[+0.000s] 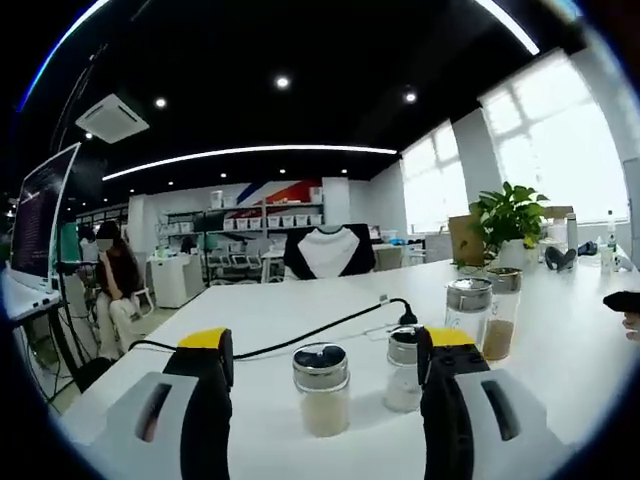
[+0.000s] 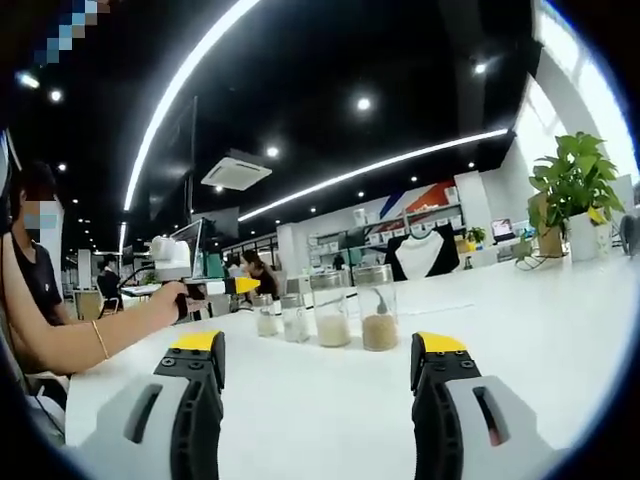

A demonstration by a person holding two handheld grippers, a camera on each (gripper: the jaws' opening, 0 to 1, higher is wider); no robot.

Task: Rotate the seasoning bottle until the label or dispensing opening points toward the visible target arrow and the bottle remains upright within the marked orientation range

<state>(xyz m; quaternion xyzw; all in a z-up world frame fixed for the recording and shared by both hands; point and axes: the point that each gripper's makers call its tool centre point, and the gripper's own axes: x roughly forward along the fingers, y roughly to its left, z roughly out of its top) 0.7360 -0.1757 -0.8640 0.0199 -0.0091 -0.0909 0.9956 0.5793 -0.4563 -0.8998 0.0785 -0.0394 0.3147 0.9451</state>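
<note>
Several glass seasoning bottles with silver lids stand upright on the white table (image 1: 300, 310). The nearest bottle (image 1: 321, 388) holds pale powder and stands just beyond my left gripper (image 1: 325, 340), in line with the gap between its jaws and untouched; that gripper is open. A second bottle (image 1: 403, 370) with white contents stands by the right jaw. Two taller ones (image 1: 468, 310) (image 1: 500, 312) stand further back. The right gripper view takes the same bottles as a row (image 2: 331, 318) some way ahead of my open right gripper (image 2: 317, 342). A hand holds the left gripper (image 2: 225, 288) behind the row.
A black cable (image 1: 320, 328) with a plug crosses the table behind the bottles. A potted plant (image 1: 510, 215) stands at the far right edge. A person's forearm (image 2: 90, 345) reaches in from the left. Another person (image 1: 115, 285) sits beyond the table's left end.
</note>
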